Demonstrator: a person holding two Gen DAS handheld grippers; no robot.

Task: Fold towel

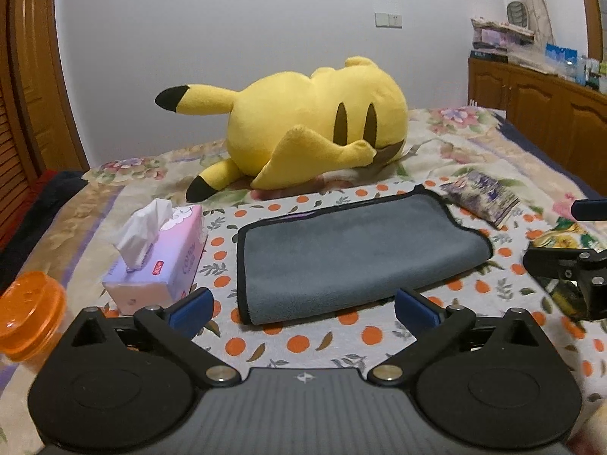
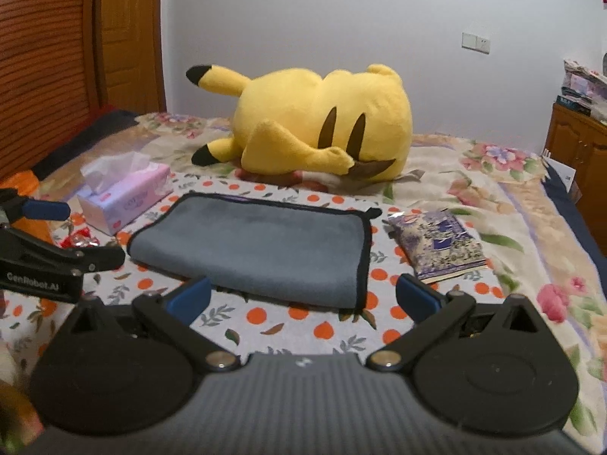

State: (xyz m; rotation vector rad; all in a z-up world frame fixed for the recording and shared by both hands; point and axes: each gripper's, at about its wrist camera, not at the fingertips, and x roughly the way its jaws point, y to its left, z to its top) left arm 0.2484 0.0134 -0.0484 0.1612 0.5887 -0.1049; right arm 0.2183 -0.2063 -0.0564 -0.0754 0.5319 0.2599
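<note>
Two grippers hang over a bed, both spread wide with nothing between their blue pads.

In the left wrist view, the left gripper (image 1: 301, 309) sits at 6 o'clock, its fingers apart above the orange-print cloth (image 1: 303, 341). The grey towel (image 1: 349, 254), black-edged and already folded over on itself, lies flat at the centre of the frame, just beyond the fingertips. A pink tissue box (image 1: 163, 261) stands at 9 o'clock beside the towel, and an orange lid (image 1: 28, 314) rests at 8 o'clock. A yellow Pikachu plush (image 1: 303, 125) lies on its side at 12 o'clock, behind the towel. A purple-patterned packet (image 1: 481, 199) sits at 2 o'clock near the towel's far corner. The right gripper (image 1: 569, 242) enters at 3 o'clock.

In the right wrist view, the right gripper (image 2: 303, 299) is likewise spread, with the towel (image 2: 261, 246) just ahead at the centre. The tissue box (image 2: 125, 199) is at 10 o'clock, the plush (image 2: 322, 125) at 12 o'clock, the packet (image 2: 440, 242) at 3 o'clock. The left gripper (image 2: 72, 233) shows at 9 o'clock, apart from the towel's edge.
</note>
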